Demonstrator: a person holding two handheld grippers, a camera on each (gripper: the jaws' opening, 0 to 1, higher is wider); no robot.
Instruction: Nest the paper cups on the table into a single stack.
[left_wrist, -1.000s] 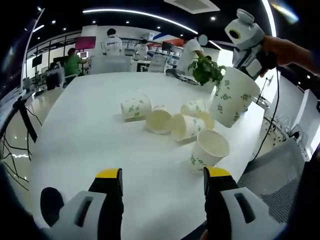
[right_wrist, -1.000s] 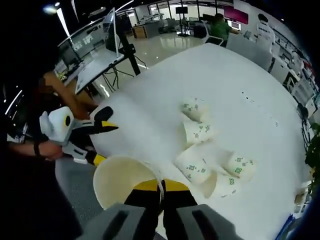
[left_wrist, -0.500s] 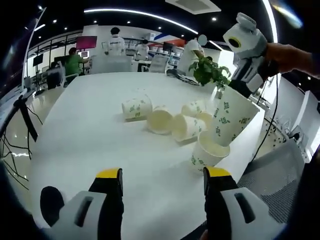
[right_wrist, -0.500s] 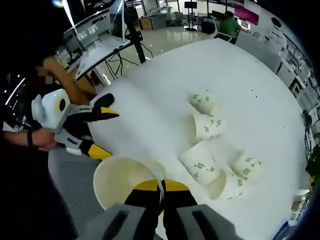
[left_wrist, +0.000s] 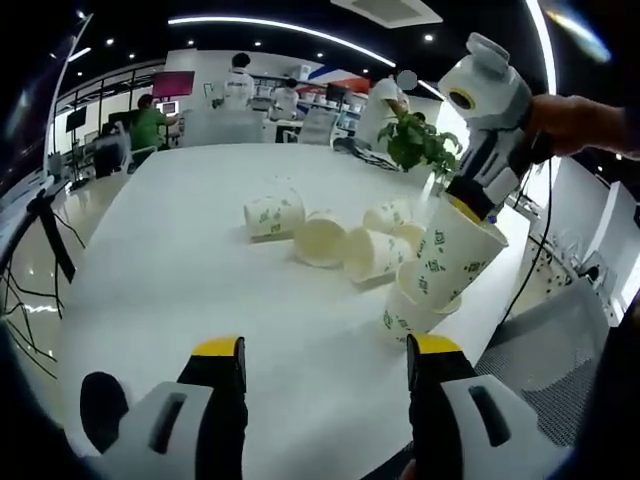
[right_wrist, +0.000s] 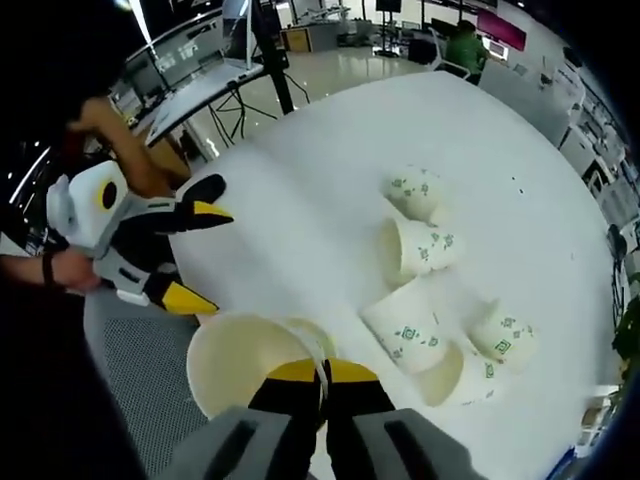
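Note:
On the white table (left_wrist: 170, 250) stands one upright paper cup (left_wrist: 405, 315) with green print. My right gripper (left_wrist: 478, 195) comes in from the upper right, shut on the rim of a tilted paper cup (left_wrist: 450, 255) whose base sits in that upright cup's mouth. Several more cups lie on their sides behind: one (left_wrist: 272, 214) at the left, one (left_wrist: 320, 240) and another (left_wrist: 372, 253) in the middle. My left gripper (left_wrist: 327, 350) hangs open over the near table. In the right gripper view, my right gripper (right_wrist: 322, 378) pinches the held cup (right_wrist: 245, 360); the left gripper (right_wrist: 195, 255) is open at the left.
A potted plant (left_wrist: 415, 140) stands at the table's far right corner. A grey mesh chair (left_wrist: 545, 335) sits off the right edge, close to the upright cup. People sit at desks (left_wrist: 150, 125) beyond the far end. The lying cups (right_wrist: 415, 248) cluster mid-table.
My right gripper has brought its cup down and leftward, from above the table into the mouth of the upright cup. My left gripper has stayed still and open.

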